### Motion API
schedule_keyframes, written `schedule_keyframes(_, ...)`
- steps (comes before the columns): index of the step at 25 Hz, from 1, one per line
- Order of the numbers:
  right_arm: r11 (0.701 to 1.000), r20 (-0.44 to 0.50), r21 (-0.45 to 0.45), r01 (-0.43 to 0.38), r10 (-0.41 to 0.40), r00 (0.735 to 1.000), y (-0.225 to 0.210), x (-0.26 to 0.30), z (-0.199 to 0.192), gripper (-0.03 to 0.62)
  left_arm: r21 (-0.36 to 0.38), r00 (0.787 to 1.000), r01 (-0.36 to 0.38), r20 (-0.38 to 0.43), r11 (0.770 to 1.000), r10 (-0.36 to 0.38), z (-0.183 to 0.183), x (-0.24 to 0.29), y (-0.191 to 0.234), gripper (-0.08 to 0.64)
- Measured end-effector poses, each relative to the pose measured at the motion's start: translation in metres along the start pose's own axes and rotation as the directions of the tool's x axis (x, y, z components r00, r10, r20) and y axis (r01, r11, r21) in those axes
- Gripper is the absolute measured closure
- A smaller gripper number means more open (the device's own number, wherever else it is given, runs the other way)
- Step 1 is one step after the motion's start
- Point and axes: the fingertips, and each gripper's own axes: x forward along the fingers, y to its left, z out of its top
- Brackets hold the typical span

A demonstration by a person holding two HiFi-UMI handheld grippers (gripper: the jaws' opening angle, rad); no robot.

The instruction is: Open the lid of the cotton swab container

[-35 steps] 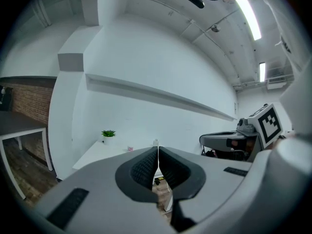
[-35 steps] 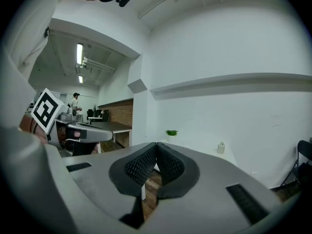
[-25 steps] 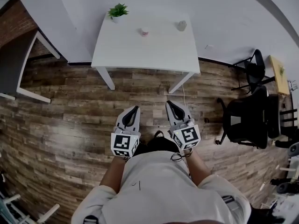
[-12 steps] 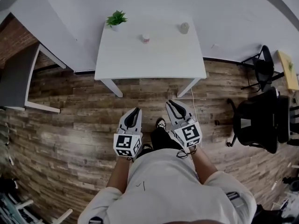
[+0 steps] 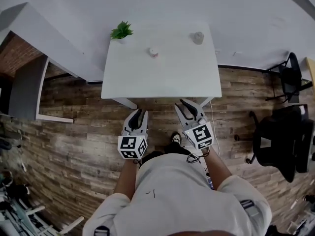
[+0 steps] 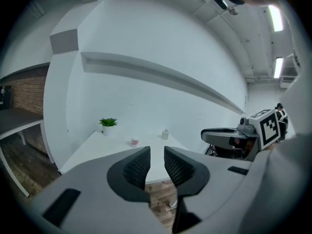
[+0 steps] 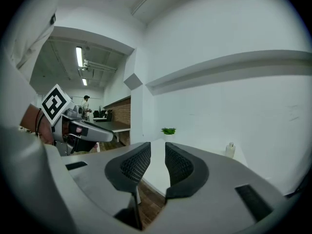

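My left claw (image 5: 139, 114) and right claw (image 5: 185, 104) have just been opening with nothing between them, probably readying for the cotton swab container (image 5: 153, 51), which stands at twelve o'clock on the bench (image 5: 162, 80), well apart from both.

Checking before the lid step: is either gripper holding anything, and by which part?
Nothing is held: left gripper and right gripper jaws have just been opening, nothing between them.

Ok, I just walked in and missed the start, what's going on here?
A person stands just short of a white table, with the left claw in one hand and the right claw in the other. Both claws have just been opening and hold nothing. The cotton swab container sits untouched on the table, between a small plant and a small bottle.
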Motion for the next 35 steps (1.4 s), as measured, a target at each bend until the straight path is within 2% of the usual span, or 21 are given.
schedule_keyframes(3,0.999,-0.012,0.034,-0.004,0.004,1.000,-0.025,0.008,-0.012,0.518,-0.018,0.999,-0.011,-0.037,1.000,0.010,-0.005,0.027,-0.003,0.465)
schedule_keyframes(7,0.996,-0.026,0.082,0.018,-0.016,1.000,-0.043,0.007,-0.027,0.515,-0.005,0.996,0.007,-0.091,1.000,-0.007,-0.009,0.048,-0.005,0.463)
schedule_keyframes(11,0.995,-0.046,0.087,0.042,-0.038,0.998,-0.070,0.008,-0.036,0.511,-0.002,0.993,0.034,-0.109,0.999,-0.034,-0.010,0.071,-0.012,0.463)
schedule_keyframes(15,0.997,-0.065,0.067,0.038,-0.033,0.997,-0.080,0.022,-0.037,0.506,0.007,0.993,0.047,-0.108,0.999,-0.046,-0.007,0.092,-0.003,0.462)
schedule_keyframes(19,0.998,-0.099,0.056,0.011,-0.005,0.995,-0.081,0.051,-0.040,0.503,-0.015,0.990,0.069,-0.119,0.998,-0.070,-0.007,0.121,0.021,0.449)
schedule_keyframes(23,0.999,-0.135,0.046,0.002,0.004,0.991,-0.089,0.086,-0.037,0.502,-0.010,0.990,0.093,-0.105,0.996,-0.093,0.010,0.157,0.046,0.449)
schedule_keyframes(28,0.999,-0.181,0.031,0.024,-0.018,0.983,-0.106,0.143,-0.030,0.494,-0.012,0.984,0.134,-0.120,0.991,-0.135,0.024,0.198,0.087,0.449)
schedule_keyframes(32,0.999,-0.251,-0.003,0.046,-0.046,0.967,-0.116,0.184,-0.039,0.488,-0.020,0.972,0.180,-0.151,0.983,-0.181,0.028,0.224,0.117,0.448)
schedule_keyframes(35,0.997,-0.305,-0.063,0.049,-0.066,0.950,-0.125,0.218,-0.046,0.466,-0.010,0.966,0.214,-0.143,0.977,-0.213,0.038,0.238,0.137,0.448)
